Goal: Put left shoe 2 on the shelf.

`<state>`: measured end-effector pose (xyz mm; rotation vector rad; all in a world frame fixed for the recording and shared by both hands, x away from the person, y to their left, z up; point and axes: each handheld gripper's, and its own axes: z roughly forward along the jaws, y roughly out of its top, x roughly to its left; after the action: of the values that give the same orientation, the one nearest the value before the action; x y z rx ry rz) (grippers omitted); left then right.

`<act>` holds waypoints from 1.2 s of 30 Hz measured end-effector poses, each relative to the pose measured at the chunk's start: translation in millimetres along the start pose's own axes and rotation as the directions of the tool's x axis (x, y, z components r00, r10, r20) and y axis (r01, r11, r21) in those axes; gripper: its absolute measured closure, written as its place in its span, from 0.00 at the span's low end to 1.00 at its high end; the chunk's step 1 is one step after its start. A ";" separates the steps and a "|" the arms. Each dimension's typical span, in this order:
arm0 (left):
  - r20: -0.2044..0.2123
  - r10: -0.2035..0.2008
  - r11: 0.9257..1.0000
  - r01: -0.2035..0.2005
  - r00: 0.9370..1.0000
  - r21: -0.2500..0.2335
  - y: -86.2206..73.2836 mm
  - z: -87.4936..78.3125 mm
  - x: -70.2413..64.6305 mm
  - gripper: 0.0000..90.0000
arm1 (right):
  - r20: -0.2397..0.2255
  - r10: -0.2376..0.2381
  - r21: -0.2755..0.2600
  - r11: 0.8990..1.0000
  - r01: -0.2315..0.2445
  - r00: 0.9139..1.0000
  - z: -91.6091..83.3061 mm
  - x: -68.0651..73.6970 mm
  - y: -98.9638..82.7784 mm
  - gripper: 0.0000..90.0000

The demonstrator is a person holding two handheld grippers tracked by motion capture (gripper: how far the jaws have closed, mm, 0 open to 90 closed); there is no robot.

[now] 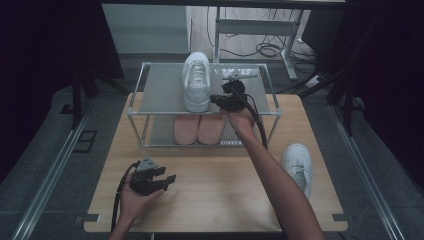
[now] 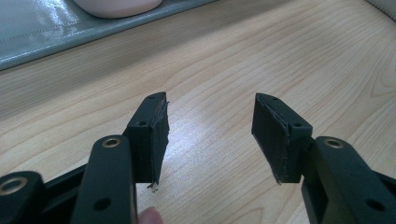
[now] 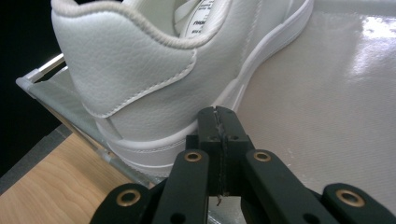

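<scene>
Right gripper, jaws pressed together and empty, reaches arm-outstretched to the heel of a white sneaker on the rack's top shelf at twelve o'clock, while the left gripper, jaws apart, rests over bare table at seven o'clock.

High cam overhead; gripper cams close, sharing table.

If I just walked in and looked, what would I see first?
Probably the white sneaker standing on the top shelf of the little shoe rack, with the right gripper shut, right up against its heel. Below it sits a pink pair of shoes. A second white sneaker lies alone on the wooden table at the right, and the left gripper waits open over the tabletop.
</scene>
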<state>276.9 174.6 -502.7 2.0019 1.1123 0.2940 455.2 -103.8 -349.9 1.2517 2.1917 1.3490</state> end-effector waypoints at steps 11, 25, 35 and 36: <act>0.006 0.003 1.000 -0.003 1.000 0.000 0.5 0.7 -1.1 0.52 | -0.007 -0.002 -0.010 1.000 0.002 1.000 6.0 9.8 3.7 1.00; 0.002 -0.001 1.000 0.001 1.000 0.002 0.0 0.3 0.6 0.52 | -0.011 -0.056 -0.028 0.998 0.055 0.998 -21.9 4.2 1.7 1.00; -0.004 0.000 1.000 0.000 1.000 0.002 0.0 -0.2 -0.7 0.52 | -0.025 -0.089 -0.039 0.995 0.088 0.996 -61.3 -4.9 -14.7 1.00; -0.006 -0.001 1.000 0.001 1.000 0.003 -0.1 -0.7 -0.9 0.52 | -0.026 -0.092 -0.039 0.995 0.091 0.995 -69.5 -8.9 -20.4 1.00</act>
<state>276.0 174.2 -502.1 2.0036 1.1181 0.2980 406.8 -155.4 -332.1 1.1113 2.2036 1.3729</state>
